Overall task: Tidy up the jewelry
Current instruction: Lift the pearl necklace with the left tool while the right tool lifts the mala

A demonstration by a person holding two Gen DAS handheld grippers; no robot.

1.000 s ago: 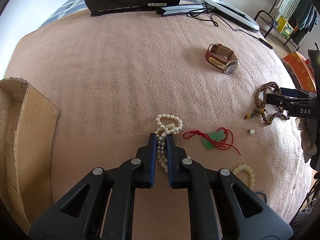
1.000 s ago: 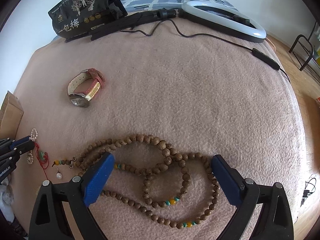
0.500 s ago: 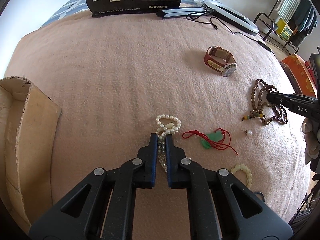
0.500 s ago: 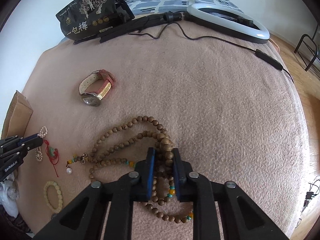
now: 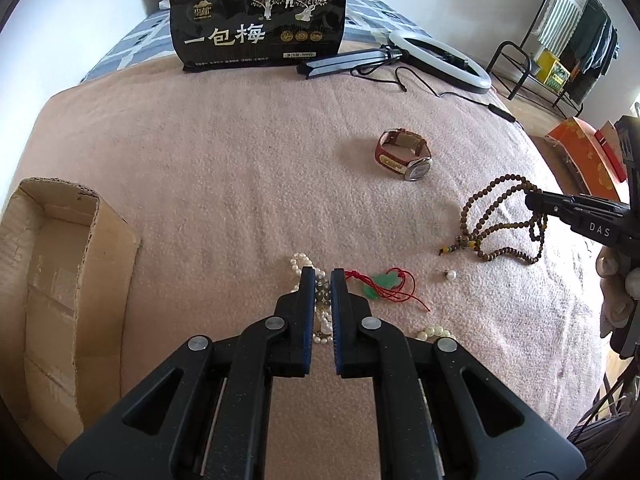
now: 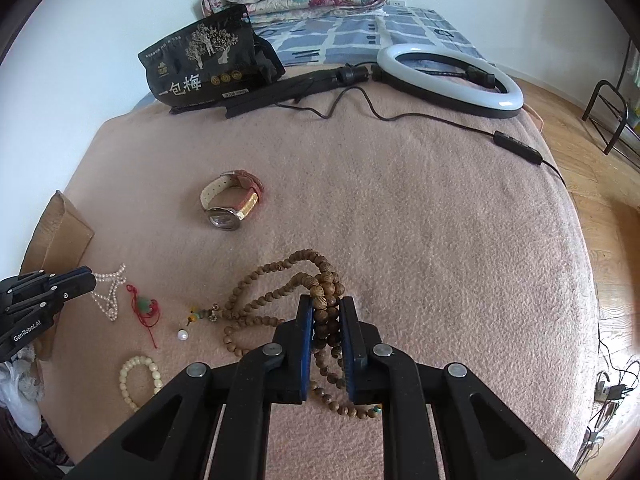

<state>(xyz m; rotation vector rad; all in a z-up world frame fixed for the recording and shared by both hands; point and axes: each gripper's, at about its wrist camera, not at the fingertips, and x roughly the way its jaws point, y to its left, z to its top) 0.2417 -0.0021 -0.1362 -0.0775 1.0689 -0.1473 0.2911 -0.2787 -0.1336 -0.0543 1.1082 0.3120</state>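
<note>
My left gripper (image 5: 322, 276) is shut on a white pearl necklace (image 5: 298, 259), whose loop hangs down to the pink blanket (image 5: 224, 168). My right gripper (image 6: 326, 304) is shut on a bunch of strands of a brown wooden bead necklace (image 6: 276, 268); the rest of it trails on the blanket. In the left wrist view the right gripper (image 5: 532, 200) holds those beads (image 5: 486, 216) at the right. Loose on the blanket lie a red-strapped watch (image 5: 404, 156), a green jade pendant on red cord (image 5: 384, 282), a single pearl (image 5: 451, 275) and a cream bead bracelet (image 6: 138, 372).
An open cardboard box (image 5: 60, 280) stands at the blanket's left edge. At the far end lie a black snack bag (image 5: 260, 24) and a ring light (image 6: 452, 76) with its cable (image 6: 516, 144). Wooden floor and a metal rack are off to the right.
The right jaws went from wide open to closed on the wooden beads. Both grippers have risen, drawing the wooden strands and the pearl loop up off the blanket.
</note>
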